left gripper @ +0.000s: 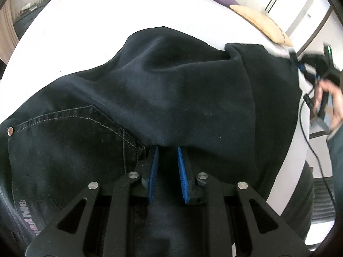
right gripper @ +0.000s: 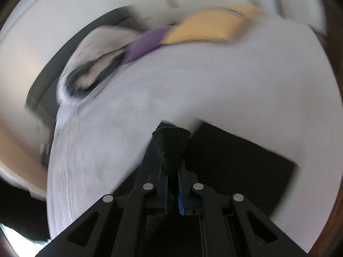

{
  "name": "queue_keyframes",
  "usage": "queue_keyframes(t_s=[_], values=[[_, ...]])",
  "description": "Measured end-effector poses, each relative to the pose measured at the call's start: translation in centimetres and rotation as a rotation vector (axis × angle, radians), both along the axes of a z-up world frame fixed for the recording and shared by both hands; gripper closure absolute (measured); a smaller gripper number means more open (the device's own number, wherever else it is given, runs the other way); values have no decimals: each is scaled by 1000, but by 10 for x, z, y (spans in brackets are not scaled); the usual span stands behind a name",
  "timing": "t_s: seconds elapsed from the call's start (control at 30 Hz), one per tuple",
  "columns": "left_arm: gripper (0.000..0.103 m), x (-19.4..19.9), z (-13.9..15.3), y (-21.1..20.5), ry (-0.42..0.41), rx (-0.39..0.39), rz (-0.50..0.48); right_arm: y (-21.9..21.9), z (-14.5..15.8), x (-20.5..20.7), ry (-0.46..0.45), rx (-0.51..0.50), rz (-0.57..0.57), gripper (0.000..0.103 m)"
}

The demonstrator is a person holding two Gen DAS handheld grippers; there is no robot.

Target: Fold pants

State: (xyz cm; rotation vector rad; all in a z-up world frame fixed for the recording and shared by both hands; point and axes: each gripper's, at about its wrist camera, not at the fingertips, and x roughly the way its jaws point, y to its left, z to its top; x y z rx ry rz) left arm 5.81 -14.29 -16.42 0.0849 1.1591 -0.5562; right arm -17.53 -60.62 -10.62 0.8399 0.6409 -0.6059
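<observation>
Both tongs grip cloth: your left gripper (left gripper: 167,150) has its jaws part-closed on a bunch of the pants (left gripper: 163,90) near the pocket, and your right gripper (right gripper: 171,150) is clamped on an edge. The pants lie spread on the bed (left gripper: 90,27), running from your left hand away toward your right. That far end is your right's to carry over.

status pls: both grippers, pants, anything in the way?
Left gripper closed on pants, bunched on white bed. Right gripper pinching dark fabric; view blurred. Pillows well clear.
</observation>
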Motion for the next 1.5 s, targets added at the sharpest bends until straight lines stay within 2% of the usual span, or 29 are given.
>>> queue_keyframes(t_s=[0.07, 0.17, 0.33, 0.53, 0.83, 0.93, 0.97, 1.0, 1.13, 1.33, 1.4, 1.5], values=[[85, -1, 0, -3, -3, 12, 2, -14, -24, -27, -23, 84, -82, 95], [85, 0, 1, -9, 4, 26, 11, -17, -42, -50, -57, 128, -125, 96], [85, 1, 4, -24, 6, 64, 26, -21, -41, -57, -109, 126, -147, 96], [83, 1, 6, -32, 5, 57, 45, -20, -32, -72, -149, 113, -176, 96], [80, -2, 9, -47, -12, 75, 31, -28, -47, -82, -167, 169, -196, 96], [68, -5, 7, -53, -14, 62, 8, -31, -46, -83, -173, 183, -203, 96], [53, -6, 6, -55, -13, 50, -6, -32, -48, -84, -181, 195, -207, 96], [43, -10, 6, -55, -16, 41, -21, -32, -49, -83, -181, 199, -207, 96], [28, -18, 3, -71, -48, 71, -61, -34, -57, -87, -184, 214, -205, 98], [24, -19, 5, -73, -55, 42, -50, -31, -54, -91, -185, 197, -207, 98], [24, -17, 8, -55, -52, 21, -36, -31, -53, -92, -186, 198, -215, 98], [22, -15, 4, -53, -54, 37, -53, -32, -59, -90, -175, 209, -200, 99]])
